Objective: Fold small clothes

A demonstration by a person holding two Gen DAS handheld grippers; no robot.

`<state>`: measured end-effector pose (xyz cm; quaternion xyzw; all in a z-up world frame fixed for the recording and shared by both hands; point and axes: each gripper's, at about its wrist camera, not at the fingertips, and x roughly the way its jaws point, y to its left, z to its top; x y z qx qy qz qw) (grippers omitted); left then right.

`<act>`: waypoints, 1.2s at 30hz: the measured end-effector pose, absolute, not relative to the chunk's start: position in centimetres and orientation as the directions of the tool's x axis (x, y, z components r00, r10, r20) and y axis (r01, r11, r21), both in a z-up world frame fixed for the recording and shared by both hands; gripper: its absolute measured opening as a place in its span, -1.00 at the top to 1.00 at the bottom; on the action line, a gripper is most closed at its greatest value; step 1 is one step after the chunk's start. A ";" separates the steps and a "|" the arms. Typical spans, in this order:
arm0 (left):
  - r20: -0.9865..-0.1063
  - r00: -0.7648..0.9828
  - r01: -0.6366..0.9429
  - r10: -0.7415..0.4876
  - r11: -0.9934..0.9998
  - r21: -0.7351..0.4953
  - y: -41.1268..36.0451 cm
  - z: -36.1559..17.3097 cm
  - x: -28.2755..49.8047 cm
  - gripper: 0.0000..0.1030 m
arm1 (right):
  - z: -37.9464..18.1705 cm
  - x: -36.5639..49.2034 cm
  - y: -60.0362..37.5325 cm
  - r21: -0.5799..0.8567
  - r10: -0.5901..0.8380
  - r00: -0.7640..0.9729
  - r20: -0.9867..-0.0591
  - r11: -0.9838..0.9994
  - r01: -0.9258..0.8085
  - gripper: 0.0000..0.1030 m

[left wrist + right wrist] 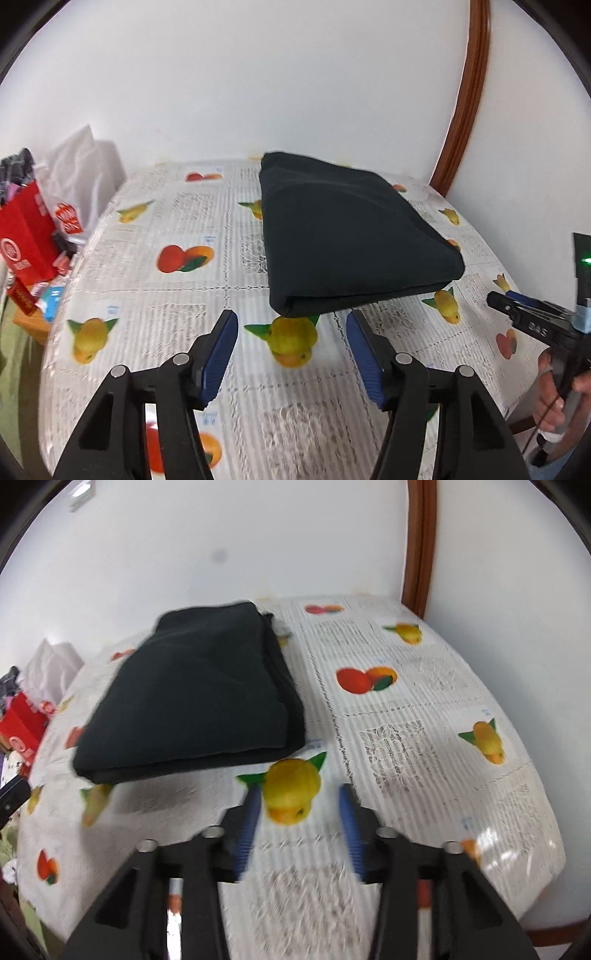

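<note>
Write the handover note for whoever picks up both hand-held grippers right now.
Left hand-held gripper: open, empty, hovering just short of the near edge of the dark garment.
Right hand-held gripper: open, empty, over the fruit-print tablecloth, to the right of the garment's near corner.
Garment: lies on the table as a flat rectangular bundle of several layers, touched by neither gripper.
Done: this piece looks folded.
Left: check whether one more fold is wanted. No other clothes to fold are clearly in view.
</note>
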<state>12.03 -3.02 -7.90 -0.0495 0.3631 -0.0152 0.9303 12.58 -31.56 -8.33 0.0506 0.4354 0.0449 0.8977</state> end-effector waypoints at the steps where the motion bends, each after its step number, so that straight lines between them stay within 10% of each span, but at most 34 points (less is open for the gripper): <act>1: -0.672 0.738 -0.012 -0.058 0.995 -0.100 -3.2 -7.5 11.3 -0.23 | -7.5 11.6 -31.2 0.113 0.119 0.631 -0.766 0.992 -0.050 -0.05; 14: -0.639 0.769 -0.060 0.028 0.998 -0.028 -5.1 -3.4 5.0 -0.61 | -1.0 3.2 -29.8 0.016 0.019 0.740 -0.672 1.000 -0.011 -0.87; 36: -0.612 0.789 -0.082 0.063 0.997 -0.004 -6.8 -1.6 3.7 -0.67 | 1.0 1.6 -31.3 0.047 0.021 0.739 -0.673 0.999 0.015 -0.91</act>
